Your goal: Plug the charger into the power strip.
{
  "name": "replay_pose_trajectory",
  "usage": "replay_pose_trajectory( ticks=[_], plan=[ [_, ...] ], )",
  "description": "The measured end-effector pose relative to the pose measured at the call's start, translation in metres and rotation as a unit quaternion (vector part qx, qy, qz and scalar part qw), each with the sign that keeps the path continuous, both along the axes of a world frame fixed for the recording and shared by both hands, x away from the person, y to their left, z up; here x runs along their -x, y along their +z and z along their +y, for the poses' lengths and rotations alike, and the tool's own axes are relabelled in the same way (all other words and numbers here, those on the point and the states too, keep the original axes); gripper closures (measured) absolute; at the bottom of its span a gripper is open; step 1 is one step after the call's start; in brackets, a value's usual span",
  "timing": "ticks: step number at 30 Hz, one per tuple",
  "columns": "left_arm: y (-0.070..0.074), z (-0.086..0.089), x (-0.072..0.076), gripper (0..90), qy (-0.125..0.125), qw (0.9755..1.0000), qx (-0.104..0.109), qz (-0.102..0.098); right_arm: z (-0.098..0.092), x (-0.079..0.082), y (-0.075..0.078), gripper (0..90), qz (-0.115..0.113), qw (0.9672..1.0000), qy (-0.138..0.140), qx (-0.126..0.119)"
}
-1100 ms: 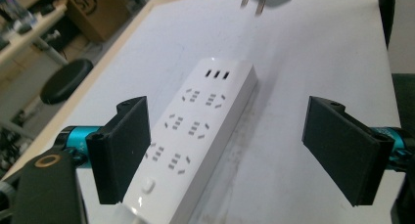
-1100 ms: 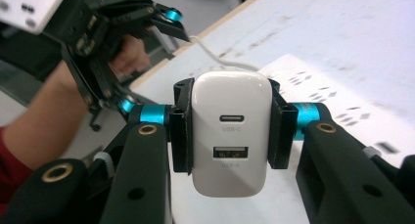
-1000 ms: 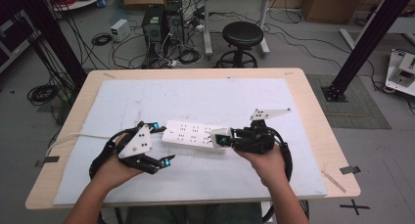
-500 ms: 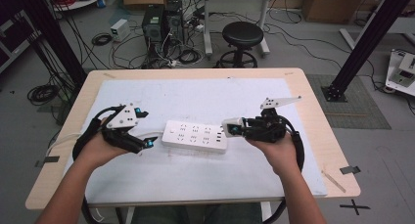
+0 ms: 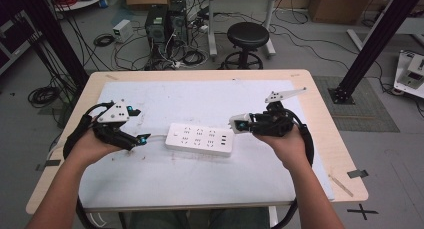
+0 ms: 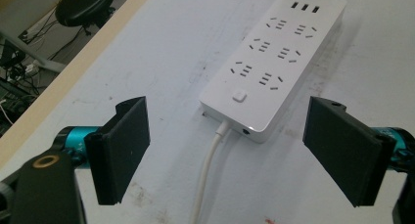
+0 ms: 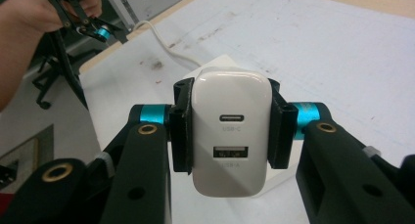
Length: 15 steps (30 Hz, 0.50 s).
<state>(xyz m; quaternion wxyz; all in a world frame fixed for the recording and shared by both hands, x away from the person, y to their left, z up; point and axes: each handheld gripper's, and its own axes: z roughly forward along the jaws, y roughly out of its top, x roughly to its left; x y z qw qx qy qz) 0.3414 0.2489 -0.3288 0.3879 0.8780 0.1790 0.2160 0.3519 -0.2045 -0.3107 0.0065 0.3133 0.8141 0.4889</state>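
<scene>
While the right hand-held gripper [image 7: 229,131] clamps a white USB charger [image 7: 230,136] just beside the power strip [image 5: 200,139] on the tabletop [image 5: 320,124], the left hand-held gripper [image 6: 230,150] stands wide apart at the strip's cord end.

White power strip [image 5: 200,139] (white charger [image 7: 230,131]), black jaws.

the power strip [image 5: 201,139] lies mid-table [image 5: 320,119] between the left tool [image 5: 137,125] and the right tool [image 5: 239,123], which holds a charger [image 7: 230,136].
</scene>
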Motion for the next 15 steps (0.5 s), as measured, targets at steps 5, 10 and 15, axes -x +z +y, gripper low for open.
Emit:
replay_pose_trajectory(
  ticks=[5,10,15],
  plan=[
    [0.000,0.006,0.000,17.6,0.008,1.0000,0.002,0.002,0.009,-0.011,0.008,63.3,-0.005,0.9993,0.015,0.033],
    [-0.002,0.012,0.001,17.5,0.015,0.9999,-0.007,0.004,0.022,-0.026,0.011,63.3,-0.002,0.9973,0.033,0.065],
    [-0.005,0.023,0.002,17.6,0.024,0.9995,-0.016,0.009,0.037,-0.044,0.010,63.3,0.006,0.9941,0.049,0.097]
  ],
)
